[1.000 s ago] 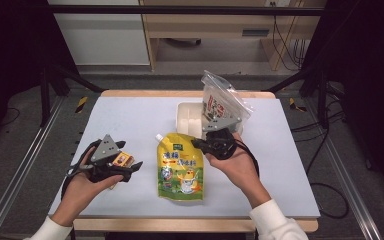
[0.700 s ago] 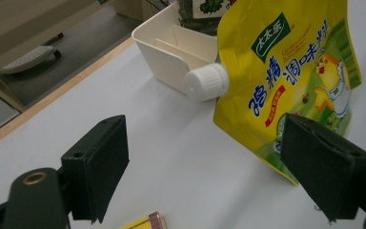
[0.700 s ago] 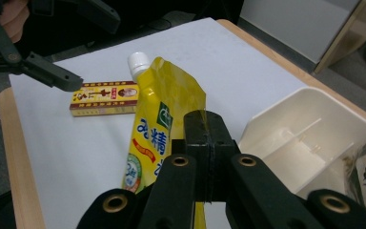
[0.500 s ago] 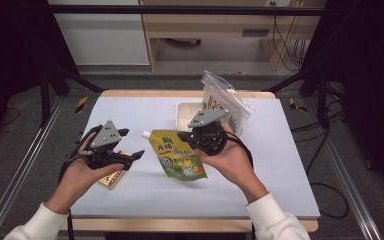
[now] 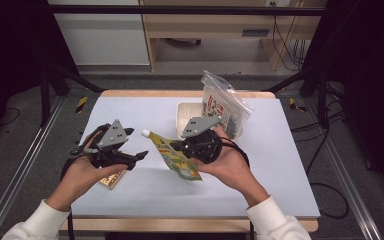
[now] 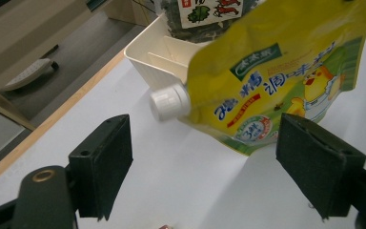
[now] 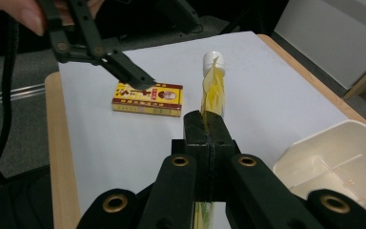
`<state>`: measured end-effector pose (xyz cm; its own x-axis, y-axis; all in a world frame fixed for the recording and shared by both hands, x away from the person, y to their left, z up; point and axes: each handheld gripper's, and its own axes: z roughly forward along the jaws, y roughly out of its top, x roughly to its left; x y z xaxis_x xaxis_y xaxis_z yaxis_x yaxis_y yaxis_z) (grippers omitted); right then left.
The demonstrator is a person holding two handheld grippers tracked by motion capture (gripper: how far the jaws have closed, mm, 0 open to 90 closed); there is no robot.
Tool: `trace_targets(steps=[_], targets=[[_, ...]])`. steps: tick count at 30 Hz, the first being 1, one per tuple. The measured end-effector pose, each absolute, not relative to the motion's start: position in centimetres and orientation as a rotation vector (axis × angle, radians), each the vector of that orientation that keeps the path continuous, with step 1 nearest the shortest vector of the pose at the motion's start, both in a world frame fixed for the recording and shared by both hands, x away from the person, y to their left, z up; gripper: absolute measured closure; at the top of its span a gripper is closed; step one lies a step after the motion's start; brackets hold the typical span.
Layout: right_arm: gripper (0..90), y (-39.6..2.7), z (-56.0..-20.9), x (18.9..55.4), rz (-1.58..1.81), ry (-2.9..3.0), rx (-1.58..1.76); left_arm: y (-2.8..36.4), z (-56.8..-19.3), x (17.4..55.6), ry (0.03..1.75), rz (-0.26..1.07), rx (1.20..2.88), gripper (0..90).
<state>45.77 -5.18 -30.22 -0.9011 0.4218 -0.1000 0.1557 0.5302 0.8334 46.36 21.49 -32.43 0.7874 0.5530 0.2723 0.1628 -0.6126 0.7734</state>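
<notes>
One yellow spouted pouch (image 5: pixel 174 156) is held above the white table top (image 5: pixel 290 165), near centre, by the right gripper (image 5: pixel 180 147), whose jaws are pressed together on the pouch's edge. In the right gripper view the pouch is seen edge-on, a thin yellow strip running away from the jaws. Long axis runs from lower right up to far left in the high view; its one white screw cap (image 5: pixel 145 133) points far-left, toward the left gripper (image 5: pixel 141 155). Printed face is yellow-green with blue and white Chinese characters and a cartoon chick; characters not legible enough to transcribe.

The left gripper sits left of the pouch, jaws spread wide and holding nothing; in the left gripper view the cap lies between and beyond them.

One small yellow-and-red box (image 7: pixel 147 99) lies flat on the table under the left hand (image 5: pixel 82 172); its writing is too small to read.

One cream bin (image 5: pixel 190 116) stands far of centre, with one clear zip bag (image 5: pixel 225 107) of dark contents leaning in it, its red-and-white label unreadable.
</notes>
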Motion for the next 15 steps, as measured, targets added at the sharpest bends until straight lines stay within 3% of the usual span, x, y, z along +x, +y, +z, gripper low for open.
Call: trace_targets(steps=[10,15], targets=[[90.0,-4.4,-29.7,44.9,1.295,2.532,0.382,20.2,-31.9,46.3,0.415,0.608,2.255,24.8],[90.0,-4.8,-29.8,45.4,1.297,2.540,0.407,19.3,-32.2,47.0,0.361,0.555,2.276,42.2]])
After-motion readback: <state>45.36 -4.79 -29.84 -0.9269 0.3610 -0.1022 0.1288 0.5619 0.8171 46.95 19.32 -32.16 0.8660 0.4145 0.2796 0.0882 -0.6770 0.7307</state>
